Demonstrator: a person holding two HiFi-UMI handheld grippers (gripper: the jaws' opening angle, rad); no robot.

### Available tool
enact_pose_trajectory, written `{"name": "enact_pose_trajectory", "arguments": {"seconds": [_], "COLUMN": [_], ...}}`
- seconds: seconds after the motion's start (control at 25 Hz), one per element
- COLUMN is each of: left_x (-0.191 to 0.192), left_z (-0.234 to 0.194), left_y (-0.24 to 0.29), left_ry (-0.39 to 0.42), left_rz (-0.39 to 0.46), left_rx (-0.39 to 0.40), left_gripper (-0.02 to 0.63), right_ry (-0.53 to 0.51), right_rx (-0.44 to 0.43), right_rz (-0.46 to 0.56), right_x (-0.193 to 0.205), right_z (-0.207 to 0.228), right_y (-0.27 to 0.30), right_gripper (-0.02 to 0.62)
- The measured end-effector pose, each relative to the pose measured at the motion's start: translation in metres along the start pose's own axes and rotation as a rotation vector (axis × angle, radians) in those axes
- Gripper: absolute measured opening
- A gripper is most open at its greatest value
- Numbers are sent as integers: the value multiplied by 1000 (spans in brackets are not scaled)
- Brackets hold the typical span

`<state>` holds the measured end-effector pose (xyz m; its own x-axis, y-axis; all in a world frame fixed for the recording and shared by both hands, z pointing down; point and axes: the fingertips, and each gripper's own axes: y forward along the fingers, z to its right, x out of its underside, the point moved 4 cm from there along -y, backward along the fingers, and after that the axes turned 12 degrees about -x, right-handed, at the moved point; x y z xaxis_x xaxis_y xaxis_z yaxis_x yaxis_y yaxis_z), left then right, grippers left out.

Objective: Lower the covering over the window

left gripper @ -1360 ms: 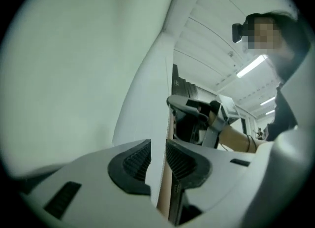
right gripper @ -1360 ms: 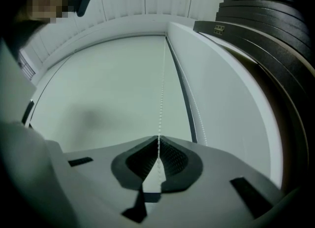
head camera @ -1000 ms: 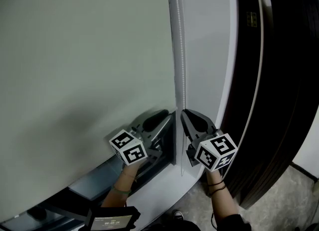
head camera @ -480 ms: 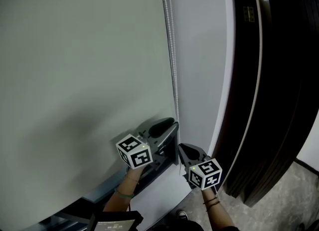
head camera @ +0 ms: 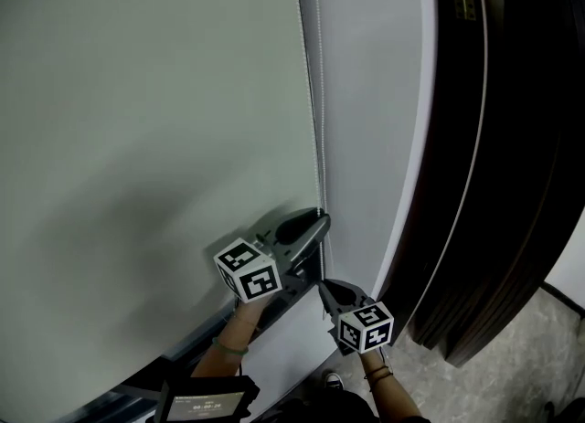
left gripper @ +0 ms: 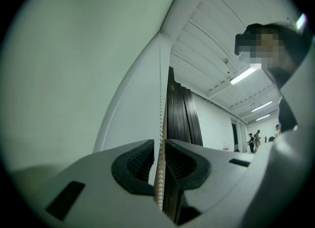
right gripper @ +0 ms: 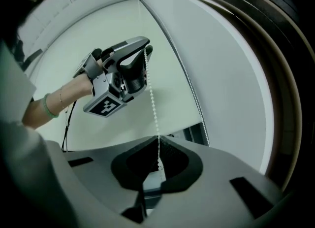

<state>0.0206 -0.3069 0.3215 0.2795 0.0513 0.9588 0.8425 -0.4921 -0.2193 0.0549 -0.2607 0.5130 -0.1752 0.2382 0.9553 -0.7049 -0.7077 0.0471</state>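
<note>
Here the right gripper [right gripper: 158, 142] has its jaws all but together, pinching the bead chain [right gripper: 152, 103] at the very tips of the pads. Seen from the head view, it [head camera: 323, 286] sits low and just below the left gripper [head camera: 320, 223], and its marker cube [head camera: 366, 327] faces the camera. The chain runs nearly straight up from its jaws to the tips of the left gripper [right gripper: 146, 46]. The left gripper's own view shows those jaws [left gripper: 160, 146] drawn in to a narrow slit with the same chain [left gripper: 160, 114] caught between the pads and rising on above them. A green wristband [right gripper: 47, 107] circles the arm behind that gripper.

The chain [head camera: 317, 138] hangs along the right edge of the pale blind [head camera: 155, 138], which covers most of the window. Only a dark strip of window [head camera: 187, 332] shows under its lower edge. To the right of the chain is a white wall panel [head camera: 366, 120], and past that stand tall dark panels [head camera: 512, 156].
</note>
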Motion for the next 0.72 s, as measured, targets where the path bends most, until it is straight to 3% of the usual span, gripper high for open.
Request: {"name": "enact_pose_trajectory", "arguments": {"seconds": [0.08,0.24,0.36,0.48,0.64,0.72], "left_x": [0,0,4,34,82,102], "left_z": [0,-6,-11,-18,-26,-28], "left_y": [-3,-9,-10,-12,-31,-39], "left_ry": [-20,-62,-9,27,-58,-47], "left_rz": [-1,28,37,-65,-129,-158], "left_rx": [-1,-21,-58,-99,-140,-165], "left_gripper": [11,8,6,6,5,5], "right_ry": [11,8,2,-16,87,92], "right_rx": [2,-6,-4,26,52,71], "right_rz": [2,-11,-34,-145,-205,-252], "right_x": [0,1,4,32,80,99], "right_z": [3,2,0,4,8,11], "right_y": [1,3,8,12,2,-2], "right_gripper": [17,17,17,17,17,17]}}
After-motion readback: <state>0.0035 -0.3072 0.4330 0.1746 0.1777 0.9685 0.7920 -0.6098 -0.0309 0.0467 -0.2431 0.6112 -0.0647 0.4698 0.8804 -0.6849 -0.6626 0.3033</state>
